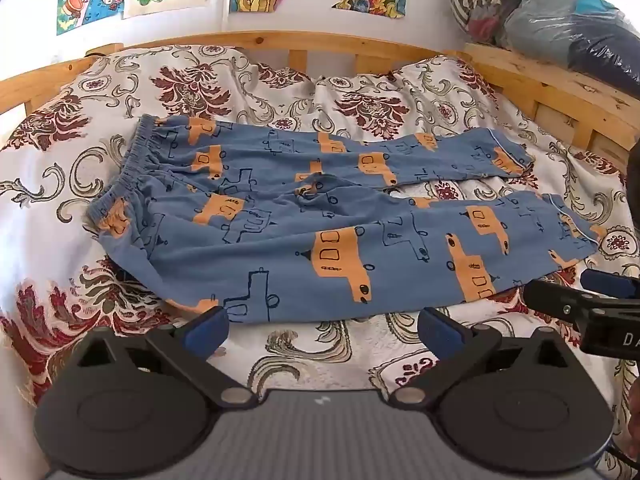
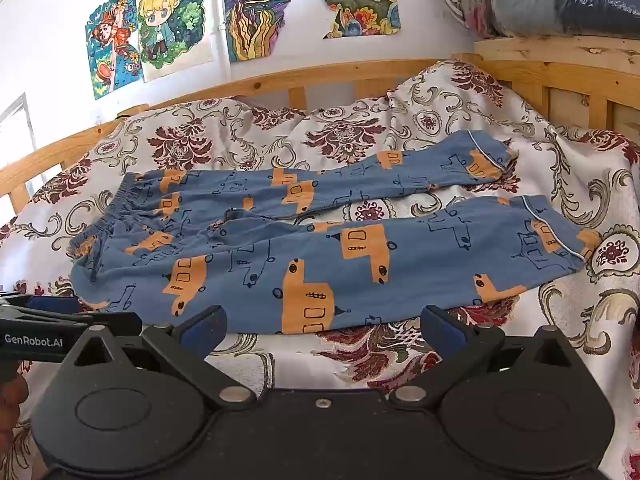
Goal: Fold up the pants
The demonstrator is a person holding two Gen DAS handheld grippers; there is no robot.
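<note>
Blue pants (image 1: pixel 320 216) with orange car prints lie flat on the bed, waistband at the left, both legs stretched to the right with a gap between them. They show in the right wrist view (image 2: pixel 320 248) too. My left gripper (image 1: pixel 322 330) is open and empty, just in front of the near leg's lower edge. My right gripper (image 2: pixel 322 326) is open and empty, also just in front of the near leg. The right gripper shows at the right edge of the left wrist view (image 1: pixel 592 304). The left gripper shows at the left edge of the right wrist view (image 2: pixel 60 320).
A floral bedspread (image 1: pixel 328 356) covers the bed. A wooden rail (image 1: pixel 280 40) runs along the far side. Bagged bedding (image 1: pixel 560 20) sits on a wooden ledge at the back right. Drawings (image 2: pixel 168 20) hang on the wall.
</note>
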